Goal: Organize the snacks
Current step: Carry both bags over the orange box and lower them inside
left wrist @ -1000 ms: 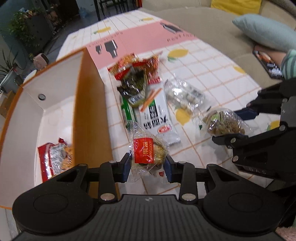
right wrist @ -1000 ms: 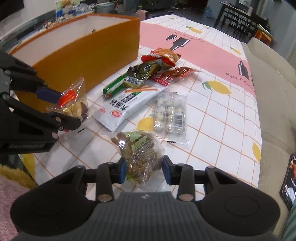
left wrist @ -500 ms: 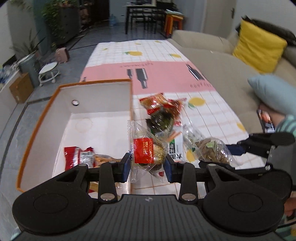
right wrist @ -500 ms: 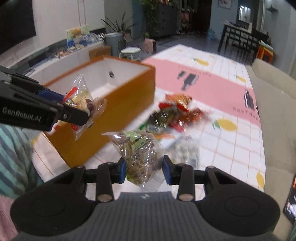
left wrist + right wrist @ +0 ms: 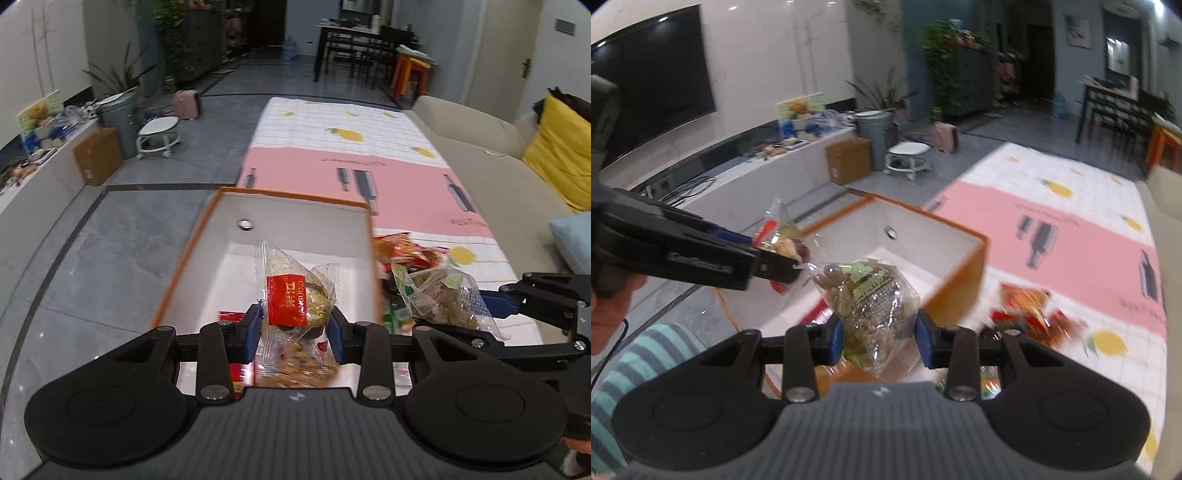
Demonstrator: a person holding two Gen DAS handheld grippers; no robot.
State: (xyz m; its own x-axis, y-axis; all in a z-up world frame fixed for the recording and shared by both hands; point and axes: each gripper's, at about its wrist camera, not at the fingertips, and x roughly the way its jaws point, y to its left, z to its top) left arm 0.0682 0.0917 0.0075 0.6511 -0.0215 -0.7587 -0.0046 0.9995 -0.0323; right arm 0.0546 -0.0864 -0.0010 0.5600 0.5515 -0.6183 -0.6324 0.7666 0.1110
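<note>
My left gripper (image 5: 294,332) is shut on a clear snack bag with a red label (image 5: 295,295), held in the air above the open orange box (image 5: 295,201) with white inside walls. My right gripper (image 5: 880,338) is shut on a clear bag of brown snacks with green print (image 5: 873,295), hanging over the box's near right side (image 5: 960,291). Each gripper shows in the other's view, the left gripper (image 5: 775,254) at the left and the right gripper (image 5: 491,314) at the right. A red packet (image 5: 236,317) lies on the box floor. More snack packets (image 5: 402,251) lie on the tablecloth.
The box stands at the left edge of a long table with a white checked and pink cloth (image 5: 388,173). A beige sofa (image 5: 498,170) with a yellow cushion (image 5: 561,155) runs along the right. A striped sleeve (image 5: 635,365) shows at the lower left.
Both grippers have risen from the tablecloth with their bags and swung left over the orange box. The left one rolled level. Neither grip has altered.
</note>
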